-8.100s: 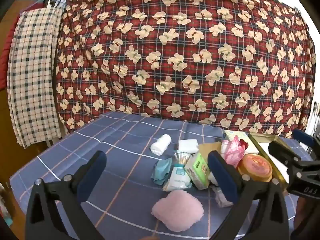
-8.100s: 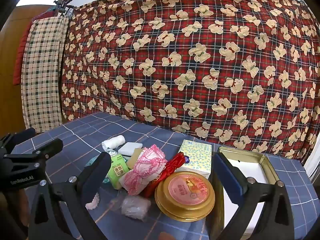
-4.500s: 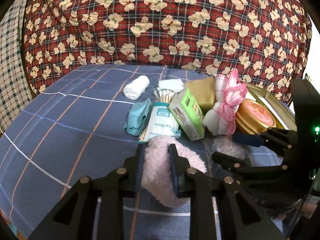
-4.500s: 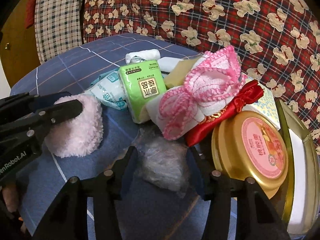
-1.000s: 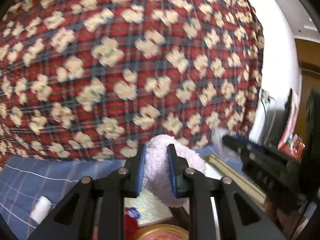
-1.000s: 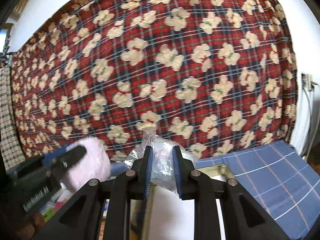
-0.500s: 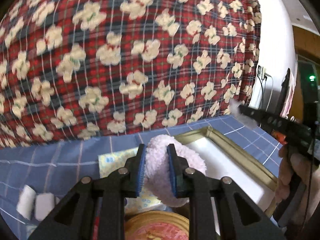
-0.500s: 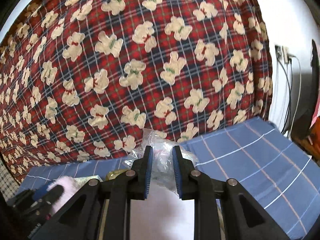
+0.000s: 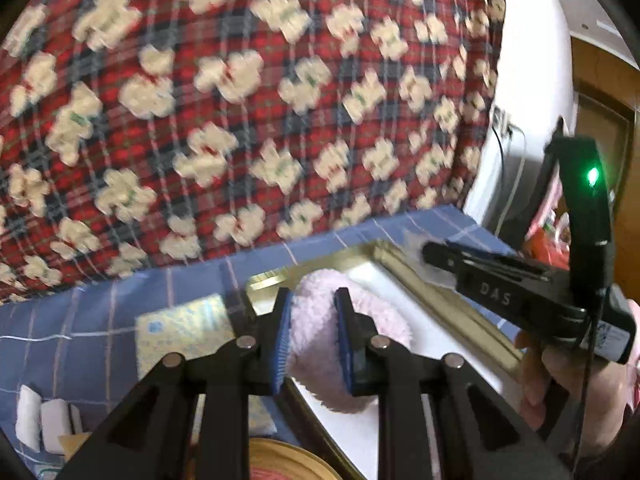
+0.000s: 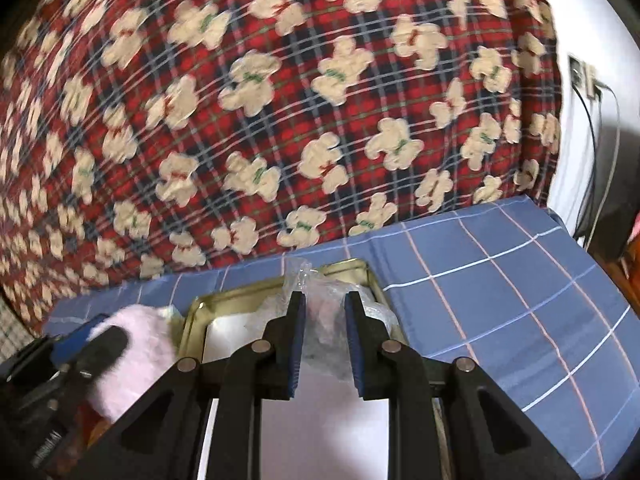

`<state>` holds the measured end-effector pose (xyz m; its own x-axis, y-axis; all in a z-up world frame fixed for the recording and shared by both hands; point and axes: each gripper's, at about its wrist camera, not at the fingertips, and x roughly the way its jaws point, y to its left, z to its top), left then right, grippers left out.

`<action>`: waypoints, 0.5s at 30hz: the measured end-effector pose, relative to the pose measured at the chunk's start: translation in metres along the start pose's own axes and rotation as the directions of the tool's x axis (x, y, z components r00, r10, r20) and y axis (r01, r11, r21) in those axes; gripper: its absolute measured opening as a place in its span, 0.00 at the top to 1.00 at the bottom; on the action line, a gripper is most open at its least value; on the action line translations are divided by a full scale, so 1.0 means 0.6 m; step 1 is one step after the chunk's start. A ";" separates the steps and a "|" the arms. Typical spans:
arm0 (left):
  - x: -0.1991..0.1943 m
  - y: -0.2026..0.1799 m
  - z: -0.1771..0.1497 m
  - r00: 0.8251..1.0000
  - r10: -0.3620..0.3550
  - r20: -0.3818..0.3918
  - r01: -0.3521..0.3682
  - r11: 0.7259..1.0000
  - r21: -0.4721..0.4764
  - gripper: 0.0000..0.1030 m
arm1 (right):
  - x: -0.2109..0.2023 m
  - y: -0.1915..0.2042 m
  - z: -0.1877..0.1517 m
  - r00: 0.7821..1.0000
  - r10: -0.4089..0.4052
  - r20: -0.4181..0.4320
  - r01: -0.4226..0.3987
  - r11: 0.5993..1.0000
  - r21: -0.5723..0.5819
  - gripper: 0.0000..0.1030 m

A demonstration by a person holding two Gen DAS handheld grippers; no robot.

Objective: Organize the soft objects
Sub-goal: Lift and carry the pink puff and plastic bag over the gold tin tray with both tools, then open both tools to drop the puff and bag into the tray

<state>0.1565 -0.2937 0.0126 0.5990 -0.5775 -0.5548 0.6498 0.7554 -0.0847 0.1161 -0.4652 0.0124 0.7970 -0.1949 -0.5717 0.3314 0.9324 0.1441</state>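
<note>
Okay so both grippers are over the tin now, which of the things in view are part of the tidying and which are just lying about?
In play:
- pink fluffy pad, clamped in the left gripper
- clear plastic bag, clamped in the right gripper
- gold tin, below both

Lying about:
- patterned tissue pack
- round gold lid
- white rolls
- teddy-print blanket

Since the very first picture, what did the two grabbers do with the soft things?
The left gripper took the pink puff off the table; the right gripper took the clear plastic bag. Both carried them over the gold tin. The round lid stayed put.
</note>
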 end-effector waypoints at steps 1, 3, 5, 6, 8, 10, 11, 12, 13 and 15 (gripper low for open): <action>0.004 -0.003 -0.003 1.000 -0.002 -0.011 0.002 1.000 0.001 0.81 | 0.001 0.005 -0.002 1.000 -0.003 -0.006 0.003 1.000 -0.013 0.79; 0.017 -0.010 -0.008 0.999 -0.007 -0.046 0.008 1.000 0.010 0.81 | 0.004 0.009 -0.005 0.999 -0.027 -0.020 0.026 0.999 -0.031 0.79; 0.031 -0.022 -0.011 0.997 -0.016 -0.080 0.019 0.999 0.034 0.81 | 0.010 0.007 -0.008 0.998 -0.043 -0.035 0.042 0.998 -0.044 0.79; 0.035 -0.025 -0.012 0.996 -0.016 -0.082 0.019 0.999 0.038 0.81 | 0.012 0.006 -0.009 0.998 -0.048 -0.041 0.046 0.998 -0.044 0.79; 0.043 -0.032 -0.011 0.996 -0.020 -0.088 0.024 0.999 0.046 0.81 | 0.017 0.001 -0.011 0.997 -0.060 -0.052 0.058 0.997 -0.047 0.79; 0.050 -0.036 -0.011 0.995 -0.019 -0.100 0.025 0.998 0.056 0.81 | 0.027 -0.001 -0.015 0.995 -0.066 -0.077 0.063 0.997 -0.048 0.79; 0.051 -0.037 -0.012 0.995 -0.015 -0.098 0.021 0.998 0.057 0.81 | 0.033 -0.002 -0.017 0.993 -0.063 -0.095 0.058 0.997 -0.048 0.79; 0.052 -0.041 -0.014 0.995 -0.010 -0.100 0.017 0.998 0.068 0.80 | 0.036 -0.003 -0.018 0.993 -0.057 -0.106 0.053 0.998 -0.046 0.79; 0.054 -0.041 -0.015 0.995 -0.006 -0.102 0.014 0.997 0.075 0.80 | 0.037 -0.002 -0.018 0.992 -0.061 -0.108 0.056 0.997 -0.049 0.79; 0.055 -0.041 -0.014 0.995 -0.002 -0.104 0.010 0.997 0.075 0.80 | 0.036 0.003 -0.019 0.992 -0.067 -0.107 0.060 0.996 -0.066 0.78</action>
<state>0.1563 -0.3286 -0.0108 0.5457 -0.5438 -0.6376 0.6892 0.7240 -0.0276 0.1285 -0.4641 -0.0090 0.7145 -0.2231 -0.6631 0.3447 0.9370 0.0561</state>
